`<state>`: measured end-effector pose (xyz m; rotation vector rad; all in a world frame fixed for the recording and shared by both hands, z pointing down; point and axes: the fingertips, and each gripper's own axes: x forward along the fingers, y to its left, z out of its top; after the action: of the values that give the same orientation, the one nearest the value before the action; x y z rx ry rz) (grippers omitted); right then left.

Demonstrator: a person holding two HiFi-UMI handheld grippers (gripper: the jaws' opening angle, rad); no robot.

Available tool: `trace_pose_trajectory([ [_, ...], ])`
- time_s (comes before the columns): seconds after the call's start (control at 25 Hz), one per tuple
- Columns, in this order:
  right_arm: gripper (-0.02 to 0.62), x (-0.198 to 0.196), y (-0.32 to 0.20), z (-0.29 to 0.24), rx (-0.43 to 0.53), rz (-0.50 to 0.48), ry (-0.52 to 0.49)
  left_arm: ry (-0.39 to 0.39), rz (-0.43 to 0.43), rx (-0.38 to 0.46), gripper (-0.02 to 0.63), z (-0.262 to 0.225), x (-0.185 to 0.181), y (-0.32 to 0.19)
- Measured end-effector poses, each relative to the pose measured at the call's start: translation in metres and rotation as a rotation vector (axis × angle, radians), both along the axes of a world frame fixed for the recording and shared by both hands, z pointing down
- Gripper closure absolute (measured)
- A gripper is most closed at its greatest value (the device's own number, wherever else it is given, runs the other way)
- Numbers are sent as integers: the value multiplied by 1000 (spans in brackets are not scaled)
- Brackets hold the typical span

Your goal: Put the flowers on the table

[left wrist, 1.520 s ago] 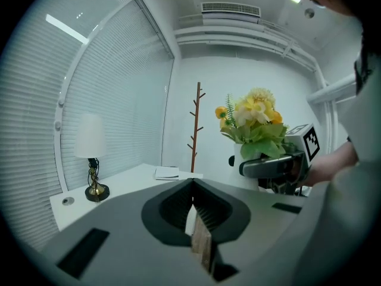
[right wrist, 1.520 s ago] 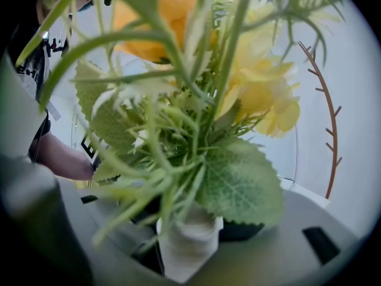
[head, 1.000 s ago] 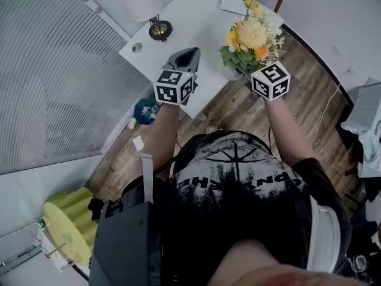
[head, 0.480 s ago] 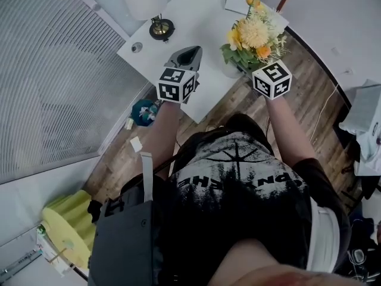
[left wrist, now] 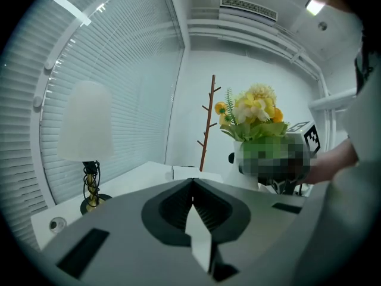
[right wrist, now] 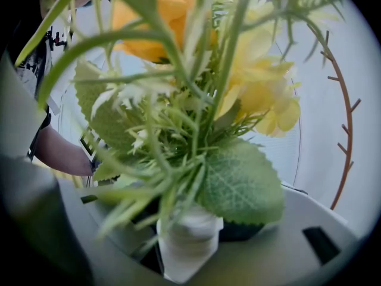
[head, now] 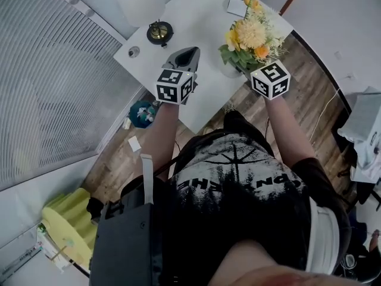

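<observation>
The flowers are a yellow and orange bunch with green leaves in a small white vase. They are over the right end of the white table. My right gripper is shut on the vase just under the leaves. The leaves fill the right gripper view. I cannot tell whether the vase rests on the tabletop. My left gripper hovers over the table's near edge, left of the flowers. It is shut, with nothing in it. The left gripper view has the flowers at its right.
A lamp with a brass base and a white shade stands at the table's left end. A small round object lies near it. A white box sits at the far edge. A brown coat rack stands behind the table.
Both grippers have come slightly farther over the table as the person closes in. The flowers stay in the right gripper, and the left gripper stays shut.
</observation>
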<state>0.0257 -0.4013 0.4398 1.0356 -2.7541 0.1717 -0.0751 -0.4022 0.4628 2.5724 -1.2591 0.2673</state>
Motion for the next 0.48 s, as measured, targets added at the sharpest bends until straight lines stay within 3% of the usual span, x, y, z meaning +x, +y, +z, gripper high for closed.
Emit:
trace_pose_trajectory([
  [0.48, 347, -9, -63, 29, -26, -67, 34, 8, -35, -53, 595, 22, 9, -55],
])
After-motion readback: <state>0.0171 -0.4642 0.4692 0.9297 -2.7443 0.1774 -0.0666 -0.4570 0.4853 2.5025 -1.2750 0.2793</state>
